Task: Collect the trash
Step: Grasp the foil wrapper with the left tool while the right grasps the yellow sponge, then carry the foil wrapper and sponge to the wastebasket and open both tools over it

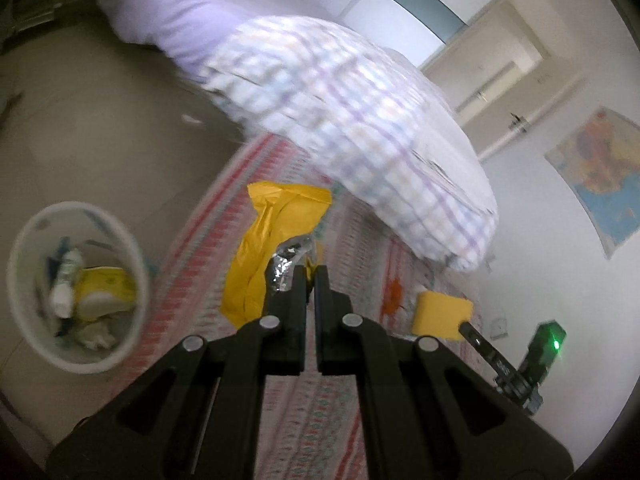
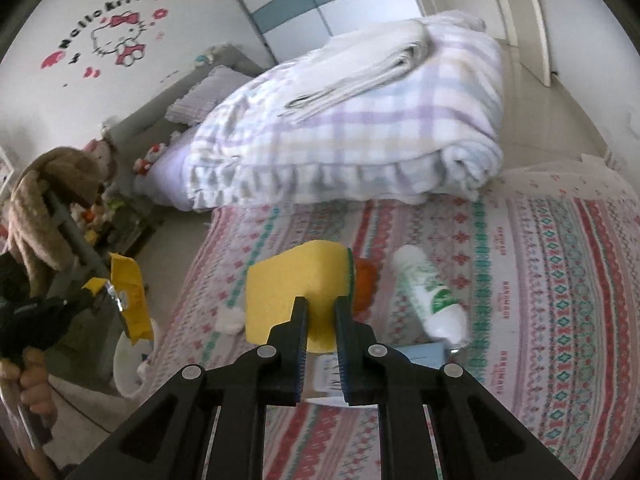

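our left gripper [image 1: 307, 280] is clamped on a yellow foil wrapper [image 1: 272, 248]; the trash bin [image 1: 24, 280] is left of its fingers. our right gripper [image 2: 322, 312] squeezes a yellow sponge [image 2: 292, 280]; right of its fingers lies a white bottle [image 2: 430, 292].

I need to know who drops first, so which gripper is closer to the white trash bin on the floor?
Left. The left gripper, shut on the yellow wrapper, hangs beside the trash bin. The right gripper, holding the yellow sponge, is farther over the bed.
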`<act>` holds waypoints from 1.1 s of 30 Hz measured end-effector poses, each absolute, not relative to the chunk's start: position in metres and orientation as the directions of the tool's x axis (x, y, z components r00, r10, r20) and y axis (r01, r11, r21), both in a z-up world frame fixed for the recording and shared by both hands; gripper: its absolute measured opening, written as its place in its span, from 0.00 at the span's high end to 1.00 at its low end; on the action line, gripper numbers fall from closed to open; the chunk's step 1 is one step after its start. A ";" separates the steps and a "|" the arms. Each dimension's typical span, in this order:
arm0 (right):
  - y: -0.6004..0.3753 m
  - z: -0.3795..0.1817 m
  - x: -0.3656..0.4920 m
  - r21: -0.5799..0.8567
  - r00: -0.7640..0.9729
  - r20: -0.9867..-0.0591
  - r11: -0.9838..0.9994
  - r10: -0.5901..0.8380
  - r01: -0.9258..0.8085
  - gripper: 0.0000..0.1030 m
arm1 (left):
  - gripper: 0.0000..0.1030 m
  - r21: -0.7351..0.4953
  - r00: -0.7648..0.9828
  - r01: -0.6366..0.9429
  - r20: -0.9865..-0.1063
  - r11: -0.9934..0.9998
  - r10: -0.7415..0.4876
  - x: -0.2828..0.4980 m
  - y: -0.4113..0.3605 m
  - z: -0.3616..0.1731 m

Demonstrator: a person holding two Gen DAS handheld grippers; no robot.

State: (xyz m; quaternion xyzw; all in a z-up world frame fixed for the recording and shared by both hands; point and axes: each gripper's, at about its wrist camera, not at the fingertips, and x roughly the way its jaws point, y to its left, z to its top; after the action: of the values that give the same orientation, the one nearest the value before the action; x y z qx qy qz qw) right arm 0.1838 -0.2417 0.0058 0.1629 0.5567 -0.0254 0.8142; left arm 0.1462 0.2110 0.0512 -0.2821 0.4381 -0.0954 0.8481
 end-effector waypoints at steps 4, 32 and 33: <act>-0.222 0.004 0.181 0.262 0.370 -0.912 0.946 0.177 0.191 0.87 | 0.96 -0.576 0.606 -0.175 -0.702 0.798 -0.374 0.137 0.252 0.042; -0.091 -0.032 0.181 0.471 0.296 -0.850 0.880 0.435 0.061 0.87 | 0.46 -0.547 0.512 -0.558 -0.819 0.624 -0.260 0.099 0.364 -0.008; -0.082 -0.035 0.183 0.478 0.292 -0.847 0.876 0.444 0.054 0.87 | 0.46 -0.540 0.515 -0.572 -0.822 0.617 -0.242 0.097 0.367 -0.008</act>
State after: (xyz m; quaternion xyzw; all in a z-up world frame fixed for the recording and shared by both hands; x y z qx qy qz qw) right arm 0.1829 -0.0816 -0.0352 0.2144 0.5814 0.1258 0.7747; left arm 0.0965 0.3673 -0.0078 -0.4238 0.4802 0.1086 0.7602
